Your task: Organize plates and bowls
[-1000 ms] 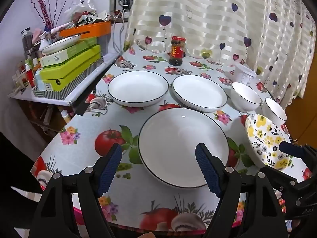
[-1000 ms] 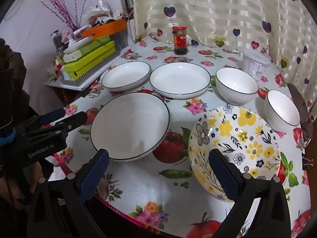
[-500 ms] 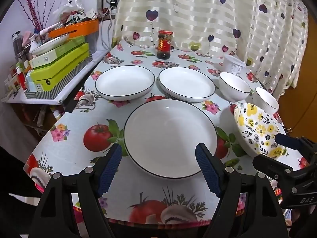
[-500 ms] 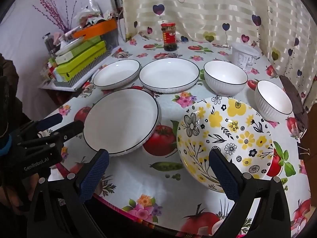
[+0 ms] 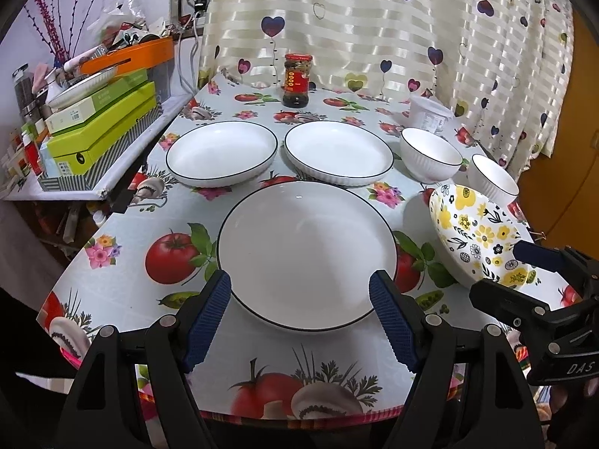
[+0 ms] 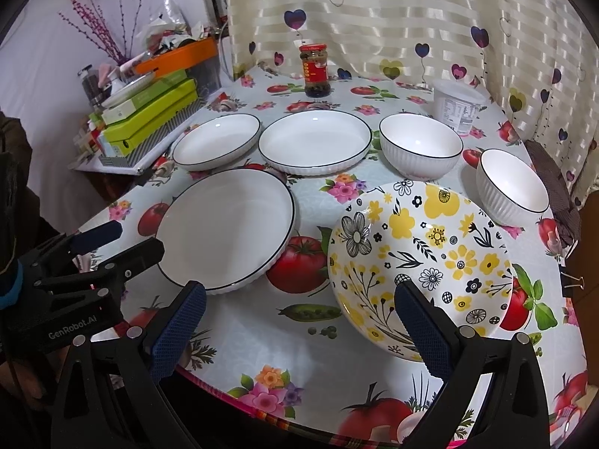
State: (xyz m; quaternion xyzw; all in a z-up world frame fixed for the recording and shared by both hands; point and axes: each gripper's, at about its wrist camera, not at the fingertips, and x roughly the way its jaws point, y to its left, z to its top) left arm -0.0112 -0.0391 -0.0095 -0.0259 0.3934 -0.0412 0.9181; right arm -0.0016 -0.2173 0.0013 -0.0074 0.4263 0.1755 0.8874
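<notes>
right, your large white plate (image 5: 307,254) sits at the near edge of the table (image 5: 123,299), directly ahead of your left gripper (image 5: 299,314), whose jaws stand wide apart and hold nothing. just to its right lies the yellow flowered plate (image 6: 419,258), with your right gripper (image 6: 299,325) spread wide before it, one blue pad over its near rim, grasping nothing. behind them two more white plates (image 5: 222,153) (image 5: 338,153) sit side by side, then two white bowls (image 6: 421,146) (image 6: 513,185) to the right. a sauce jar (image 5: 297,80) and a white tub (image 6: 456,106) stand near the curtain (image 5: 374,18).
</notes>
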